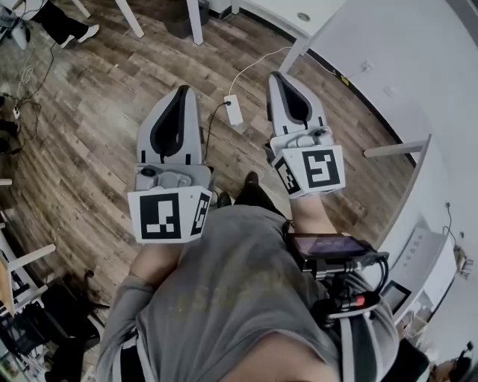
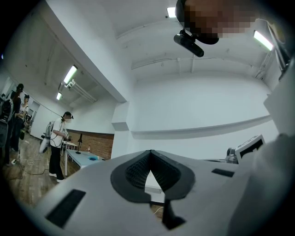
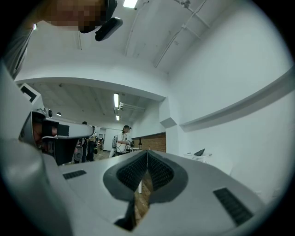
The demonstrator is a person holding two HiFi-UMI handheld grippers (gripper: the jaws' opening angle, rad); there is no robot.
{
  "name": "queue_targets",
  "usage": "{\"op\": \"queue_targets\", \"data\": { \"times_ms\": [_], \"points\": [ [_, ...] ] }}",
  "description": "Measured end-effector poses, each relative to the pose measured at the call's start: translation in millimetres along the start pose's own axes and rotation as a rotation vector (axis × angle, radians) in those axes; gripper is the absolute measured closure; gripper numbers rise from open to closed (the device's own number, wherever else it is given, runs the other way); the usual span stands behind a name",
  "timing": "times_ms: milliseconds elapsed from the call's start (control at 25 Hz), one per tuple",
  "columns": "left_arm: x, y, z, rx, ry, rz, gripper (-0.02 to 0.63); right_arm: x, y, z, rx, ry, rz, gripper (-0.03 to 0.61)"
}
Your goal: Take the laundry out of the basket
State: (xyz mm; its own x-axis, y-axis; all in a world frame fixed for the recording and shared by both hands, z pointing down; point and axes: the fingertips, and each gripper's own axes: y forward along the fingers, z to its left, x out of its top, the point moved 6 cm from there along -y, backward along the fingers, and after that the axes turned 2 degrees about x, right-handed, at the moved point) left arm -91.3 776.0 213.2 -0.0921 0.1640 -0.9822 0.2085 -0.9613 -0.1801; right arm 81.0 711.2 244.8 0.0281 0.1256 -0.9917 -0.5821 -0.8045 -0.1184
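Both grippers are held out level in front of my body above a wood floor. In the head view my left gripper (image 1: 181,89) and my right gripper (image 1: 277,75) are both shut, with nothing between their jaws. In the left gripper view the left gripper (image 2: 150,151) has its ribbed pads meeting at the tip, and it faces a white wall. The right gripper (image 3: 146,151) looks along that wall. Far off against the wall stands a small white basket (image 3: 201,159) with a dark item sticking out of its top. No laundry is near either gripper.
A white power strip (image 1: 233,109) with its cable lies on the floor ahead of the grippers. White table legs (image 1: 196,21) stand beyond it, and a white wall (image 1: 388,67) runs along the right. A standing person (image 2: 57,145) and a table (image 2: 85,159) are far off.
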Motion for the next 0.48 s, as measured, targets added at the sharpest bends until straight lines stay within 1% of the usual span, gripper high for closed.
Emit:
{"op": "queue_targets", "data": {
  "times_ms": [240, 360, 480],
  "points": [
    [-12.7, 18.7, 27.4, 0.037, 0.004, 0.026, 0.606, -14.3, 36.1, -1.5, 0.027, 0.031, 0.004, 0.571],
    [-20.9, 42.9, 40.5, 0.037, 0.008, 0.038, 0.606, -27.1, 60.4, -8.6, 0.034, 0.04, 0.018, 0.571],
    [-26.2, 77.5, 49.9, 0.022, 0.024, 0.047, 0.606, -36.0, 89.1, -29.6, 0.018, 0.058, 0.016, 0.571]
  ]
}}
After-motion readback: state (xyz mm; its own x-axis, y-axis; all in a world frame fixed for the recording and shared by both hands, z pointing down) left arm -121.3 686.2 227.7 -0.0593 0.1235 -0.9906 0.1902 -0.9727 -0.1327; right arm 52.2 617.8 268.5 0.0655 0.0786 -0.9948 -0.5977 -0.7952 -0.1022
